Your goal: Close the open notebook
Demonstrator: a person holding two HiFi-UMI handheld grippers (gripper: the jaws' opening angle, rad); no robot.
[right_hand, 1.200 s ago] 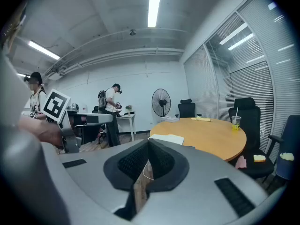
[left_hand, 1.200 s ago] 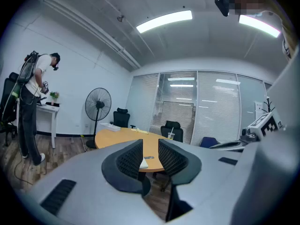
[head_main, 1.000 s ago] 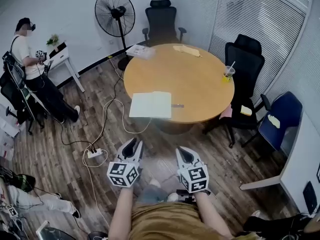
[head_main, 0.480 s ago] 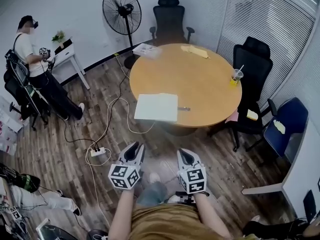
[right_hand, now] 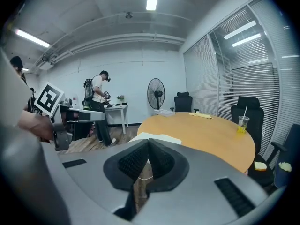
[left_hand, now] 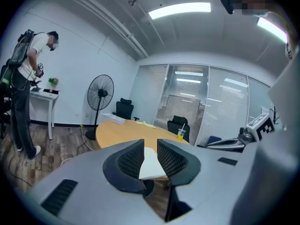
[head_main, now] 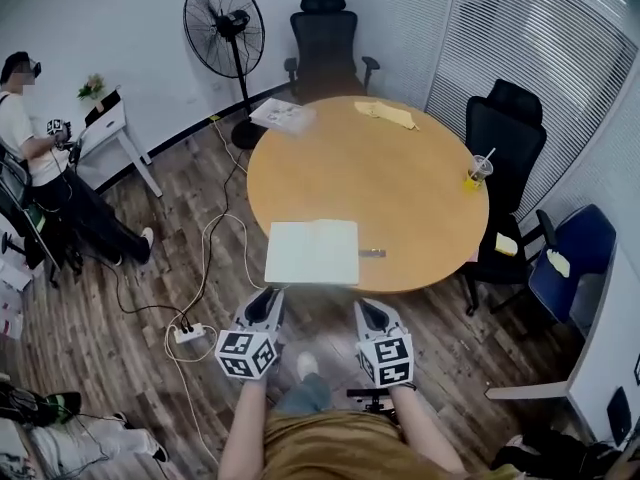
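The open notebook (head_main: 312, 252) lies flat with white pages up, at the near edge of the round wooden table (head_main: 400, 188). A small pen (head_main: 372, 253) rests just to its right. Both grippers hover over the floor short of the table edge, pointing at the notebook. My left gripper (head_main: 264, 306) has a gap between its jaws, which are closing on nothing. In the left gripper view the notebook (left_hand: 151, 165) shows through the gap of the left gripper (left_hand: 150, 146). My right gripper (head_main: 368, 313) is shut and empty. The notebook (right_hand: 154, 137) lies just beyond the right gripper (right_hand: 148, 144).
A drink cup with a straw (head_main: 478, 172), a yellow cloth (head_main: 385, 113) and papers (head_main: 280, 114) sit at the table's far side. Black office chairs (head_main: 505, 128) ring it. A fan (head_main: 224, 18), a power strip (head_main: 187, 333) with cables and a standing person (head_main: 30, 148) are at the left.
Both grippers and the head camera have come closer to the table. The notebook now lies just ahead of the fingertips. The person at the left has shifted toward the picture's edge.
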